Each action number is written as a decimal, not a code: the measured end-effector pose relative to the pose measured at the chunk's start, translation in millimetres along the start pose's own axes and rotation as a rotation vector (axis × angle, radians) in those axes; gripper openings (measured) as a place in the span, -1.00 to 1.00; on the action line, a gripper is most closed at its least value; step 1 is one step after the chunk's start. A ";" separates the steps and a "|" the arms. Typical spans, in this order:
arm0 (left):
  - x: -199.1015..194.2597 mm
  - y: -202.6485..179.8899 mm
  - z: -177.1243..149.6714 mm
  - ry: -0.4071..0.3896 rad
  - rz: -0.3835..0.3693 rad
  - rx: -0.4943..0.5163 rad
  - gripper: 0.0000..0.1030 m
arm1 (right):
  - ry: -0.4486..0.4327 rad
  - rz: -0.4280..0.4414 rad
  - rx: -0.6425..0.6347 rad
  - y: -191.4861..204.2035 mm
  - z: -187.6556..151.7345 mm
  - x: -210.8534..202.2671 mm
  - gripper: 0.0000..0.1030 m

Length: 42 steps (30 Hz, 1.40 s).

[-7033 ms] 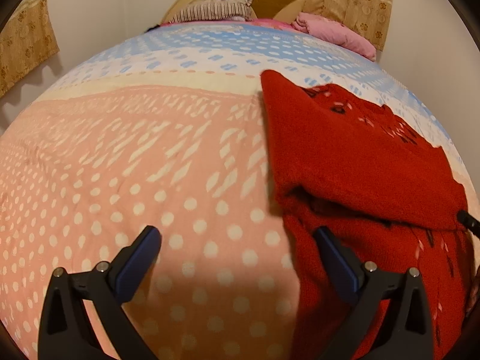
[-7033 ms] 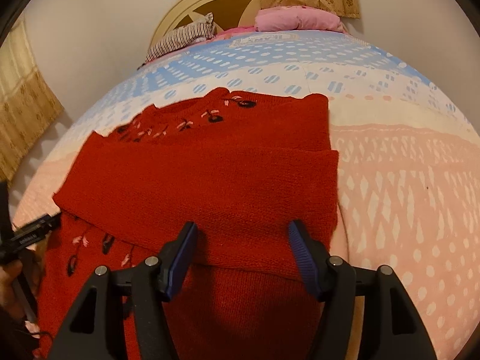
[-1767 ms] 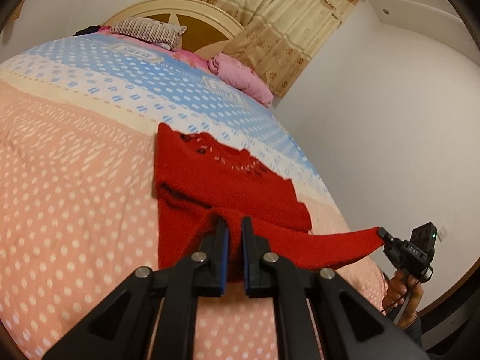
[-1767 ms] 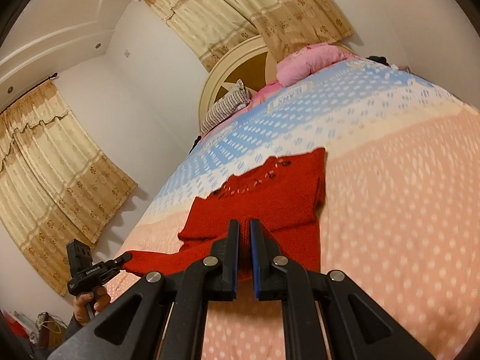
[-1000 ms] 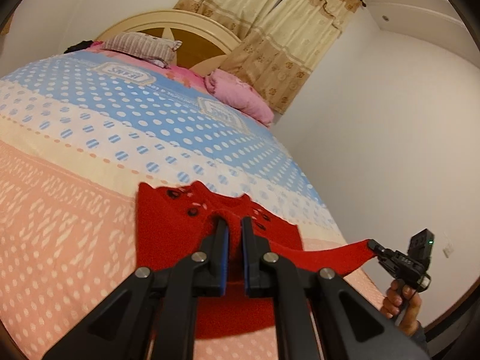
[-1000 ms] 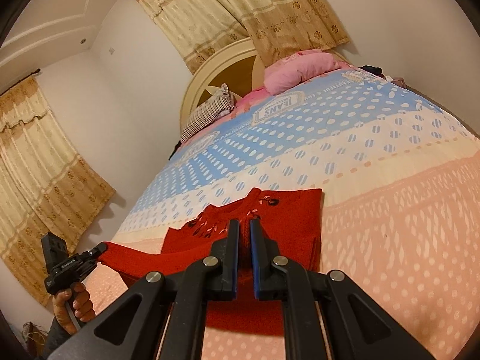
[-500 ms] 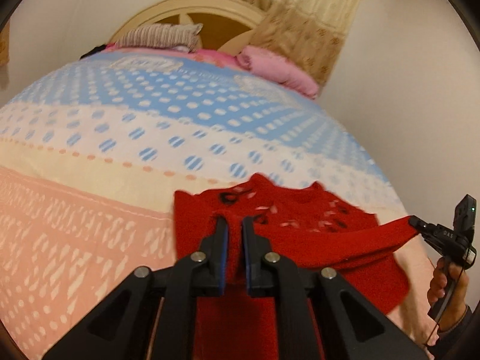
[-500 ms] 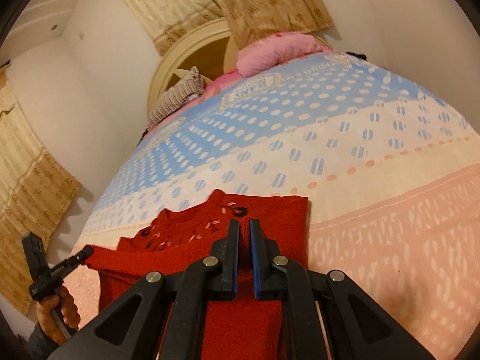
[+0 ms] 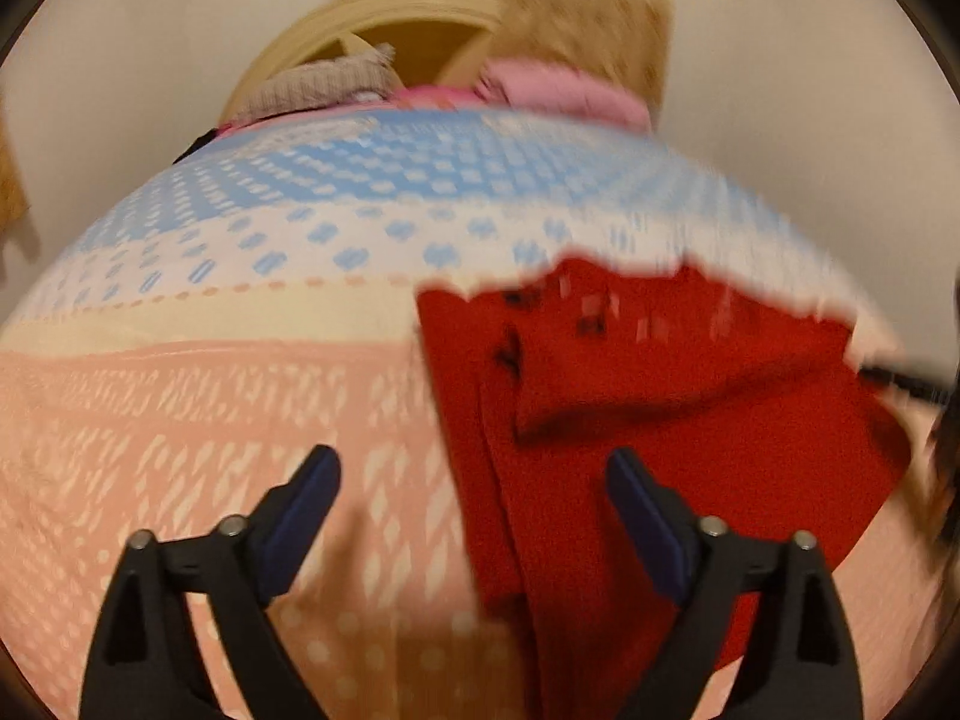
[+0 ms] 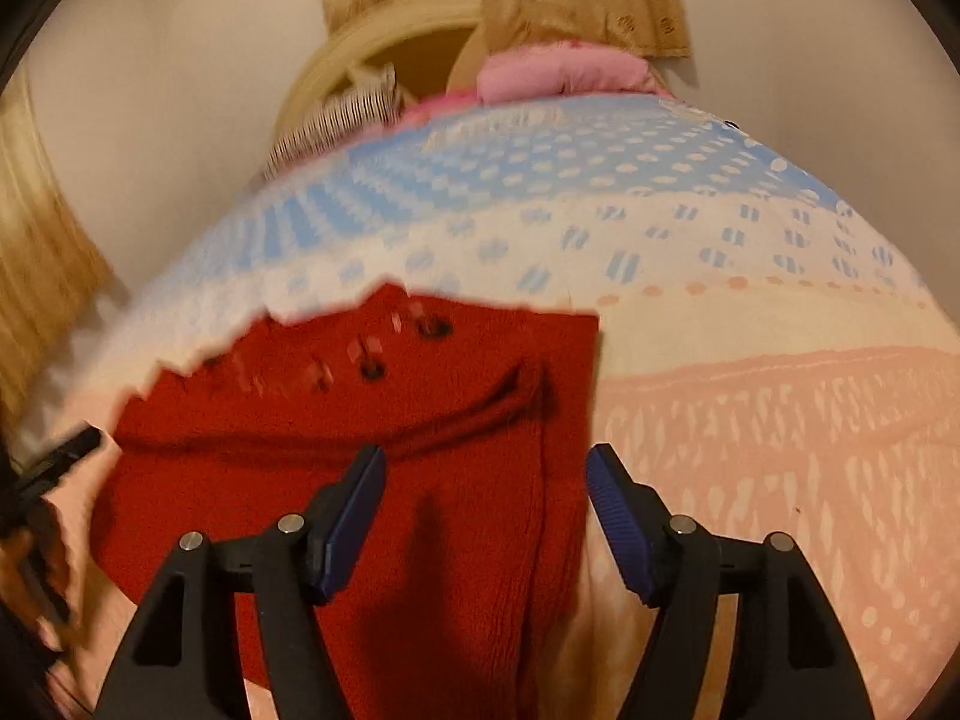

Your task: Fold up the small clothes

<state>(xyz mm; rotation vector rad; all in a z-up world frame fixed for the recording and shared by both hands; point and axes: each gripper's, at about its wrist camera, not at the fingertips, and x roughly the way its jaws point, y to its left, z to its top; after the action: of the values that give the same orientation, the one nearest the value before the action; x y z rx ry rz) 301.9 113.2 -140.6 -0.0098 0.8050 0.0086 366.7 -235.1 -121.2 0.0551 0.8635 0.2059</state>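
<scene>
Now both let go: the left gripper (image 9: 471, 483) and right gripper (image 10: 486, 483) jaws were opening, empty, dropping the red sweater (image 10: 336, 420) folded on the bed (image 10: 780, 420).

Warm, dim indoor light tints both my fisheye views yellow. Motion blur smears the bedspread (image 9: 252, 396) dots and the sweater (image 10: 420, 480) edges. Black corners ring each bulging round frame. My right tongs (image 10: 486, 516) cast a soft, dark shadow onto the sweater beneath them.
</scene>
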 end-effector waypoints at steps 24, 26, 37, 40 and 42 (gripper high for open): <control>-1.5 37.1 10.5 -0.029 0.119 -0.184 0.91 | -0.048 -0.144 -0.050 3.3 28.8 8.2 0.35; -9.7 33.0 1.1 -0.044 0.092 -0.176 0.91 | -0.055 -0.112 -0.045 1.6 13.9 -2.7 0.35; -19.9 8.1 -31.0 -0.042 0.078 -0.107 0.91 | -0.009 -0.040 -0.061 1.2 -17.3 -22.9 -0.09; -16.0 13.3 -34.1 -0.039 0.067 -0.152 0.92 | 0.008 -0.016 -0.023 -4.3 -4.9 -10.4 -0.11; -13.3 14.4 -36.8 -0.043 0.070 -0.165 0.98 | 0.017 -0.018 -0.025 -5.2 5.2 3.3 -0.25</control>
<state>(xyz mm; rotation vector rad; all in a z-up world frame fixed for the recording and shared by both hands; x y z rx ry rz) 266.0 127.1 -156.6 -0.1371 0.7597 0.1408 373.4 -239.3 -121.0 0.0224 0.8780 0.2005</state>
